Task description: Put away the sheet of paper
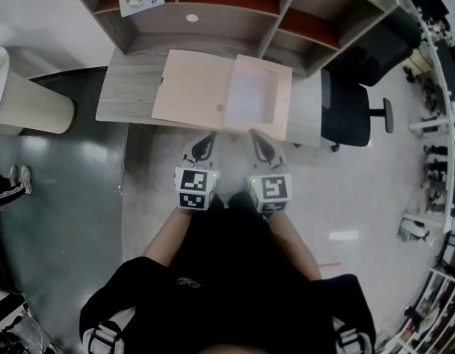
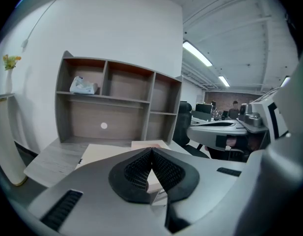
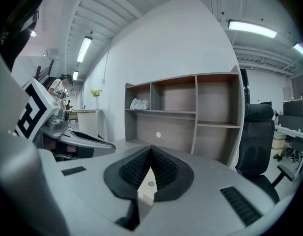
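Beige folder [image 1: 194, 87] holding the sheet of paper [image 1: 251, 94] lies open just ahead of your left gripper [image 1: 209, 137] and right gripper [image 1: 255, 136], each with its 2 jaws pressed together on nothing.

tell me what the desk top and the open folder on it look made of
Desk top: likely laminate over board, matte grey, going by the even wood-grain streaks. Open folder: thin plastic or card, pale beige with a soft sheen; the look leaves that open.
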`<state>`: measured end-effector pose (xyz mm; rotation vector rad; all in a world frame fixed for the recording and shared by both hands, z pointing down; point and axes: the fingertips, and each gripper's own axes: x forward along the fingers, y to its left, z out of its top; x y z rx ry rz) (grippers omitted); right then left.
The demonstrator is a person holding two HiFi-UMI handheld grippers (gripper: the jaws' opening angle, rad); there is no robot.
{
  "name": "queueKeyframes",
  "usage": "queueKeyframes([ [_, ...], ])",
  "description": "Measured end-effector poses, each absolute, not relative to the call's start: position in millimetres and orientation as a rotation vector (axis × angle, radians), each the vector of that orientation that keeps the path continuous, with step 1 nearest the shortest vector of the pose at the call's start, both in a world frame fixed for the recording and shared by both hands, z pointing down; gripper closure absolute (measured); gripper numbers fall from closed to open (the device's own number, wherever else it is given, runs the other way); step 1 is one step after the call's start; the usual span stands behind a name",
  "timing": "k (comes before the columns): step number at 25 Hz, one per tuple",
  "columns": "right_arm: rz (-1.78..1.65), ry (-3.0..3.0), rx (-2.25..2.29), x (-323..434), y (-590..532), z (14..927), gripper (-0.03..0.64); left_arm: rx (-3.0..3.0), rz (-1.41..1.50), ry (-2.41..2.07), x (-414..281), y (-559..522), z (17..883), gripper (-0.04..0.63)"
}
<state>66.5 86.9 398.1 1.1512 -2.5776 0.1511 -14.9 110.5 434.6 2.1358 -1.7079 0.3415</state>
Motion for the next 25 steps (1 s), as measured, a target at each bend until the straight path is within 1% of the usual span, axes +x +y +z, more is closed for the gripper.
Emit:
queueKeyframes([
  [6, 0.118, -2.641, 1.124, 88, 86, 378, 0.600, 2.147, 0.324, -1.753, 14, 107, 414, 0.551],
  [16, 0.080, -2.711, 1.146, 148, 87, 349, 0.600, 2.193, 0.290, -1.813, 68, 103, 381, 0.551],
  [25, 0.087, -2.722, 1.144, 169, 89, 344, 0.600, 2.203, 0.296, -1.838, 90, 104, 375, 0.551],
])
